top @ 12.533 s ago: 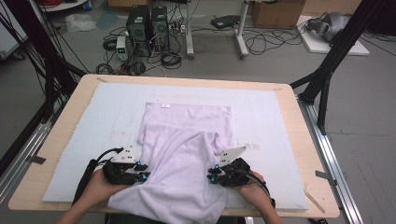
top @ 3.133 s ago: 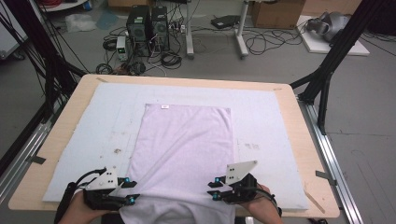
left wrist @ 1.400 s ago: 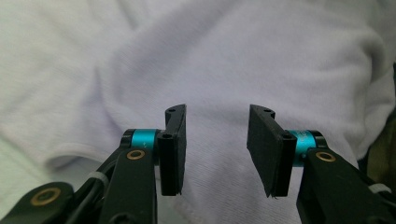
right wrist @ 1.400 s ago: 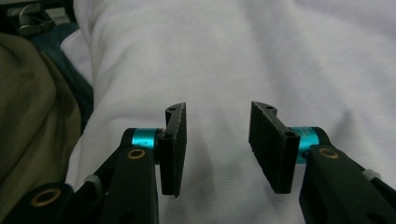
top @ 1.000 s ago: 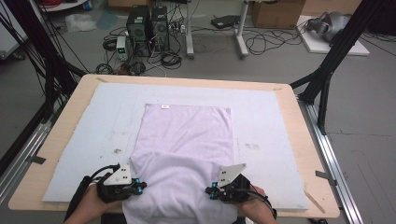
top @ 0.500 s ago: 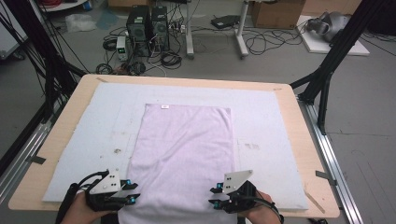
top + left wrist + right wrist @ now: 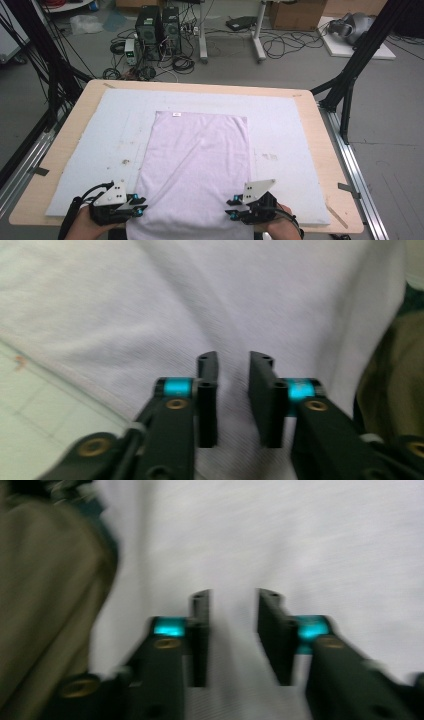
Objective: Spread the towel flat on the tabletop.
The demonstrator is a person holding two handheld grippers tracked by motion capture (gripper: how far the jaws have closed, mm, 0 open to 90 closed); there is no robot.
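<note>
The table (image 7: pixel 320 150) carries a pale blue mat (image 7: pixel 100 130), and on the mat lies the lilac towel (image 7: pixel 200 165), flat and long, its far edge with the small label (image 7: pixel 176 114) pointing away from me and its near edge hanging off the table toward my lap. My 2 grippers sit at that near end: the left gripper (image 7: pixel 139 206) at the towel's left edge, the right gripper (image 7: pixel 231 209) at its right edge.

In the left gripper view my jaws stand parted, having just spread and then eased a little narrower, with cloth lying below the gap but nothing pinched. In the right gripper view the jaws are parted too, just opened, the picture blurred, towel beneath them and free.

To do this well, I judge I should take each near corner low and square, both pinches level with each other, gathering 1 layer only. Then I can lift both sides evenly so the fold lands straight, edges matched, no skew toward either side.
</note>
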